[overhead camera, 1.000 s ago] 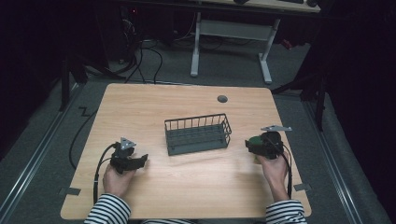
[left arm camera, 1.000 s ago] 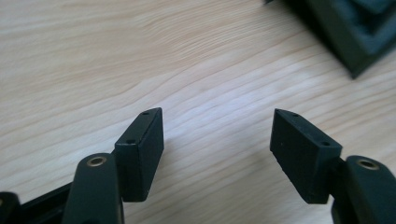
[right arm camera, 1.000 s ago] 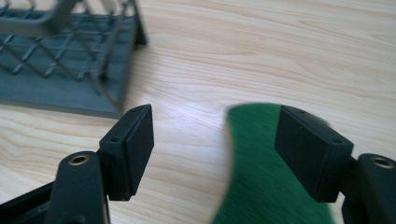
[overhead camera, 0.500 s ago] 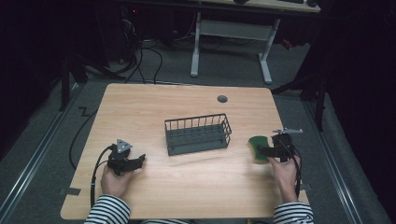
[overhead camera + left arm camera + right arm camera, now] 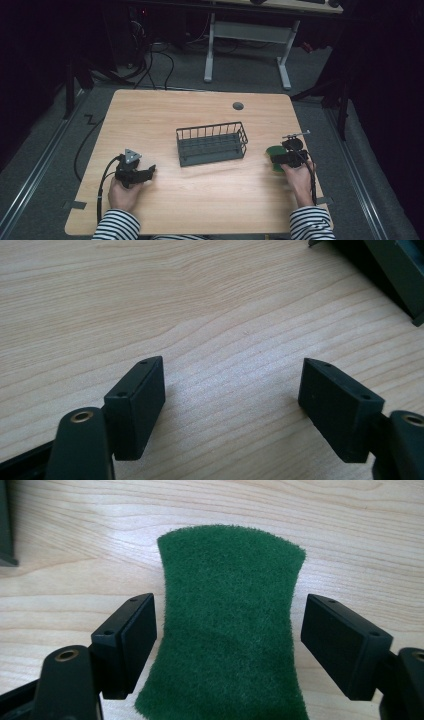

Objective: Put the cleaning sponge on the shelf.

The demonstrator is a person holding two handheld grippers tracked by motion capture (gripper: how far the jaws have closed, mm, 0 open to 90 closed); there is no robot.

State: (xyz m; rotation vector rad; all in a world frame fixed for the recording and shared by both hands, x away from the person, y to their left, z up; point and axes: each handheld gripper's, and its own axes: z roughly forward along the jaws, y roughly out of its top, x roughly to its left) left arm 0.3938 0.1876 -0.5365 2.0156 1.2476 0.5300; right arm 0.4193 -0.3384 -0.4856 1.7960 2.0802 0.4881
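Jaws of both hand-held grippers gape; right one (image 5: 227, 645) straddles, perhaps touches, green pad (image 5: 227, 630).

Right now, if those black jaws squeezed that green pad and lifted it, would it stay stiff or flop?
The green pad looks fibrous and thin, so it would probably bend and droop. Its waisted sides suggest that it gives easily. It likely weighs little, and its rough surface should grip the right gripper well, whose jaws stand open either side of it.
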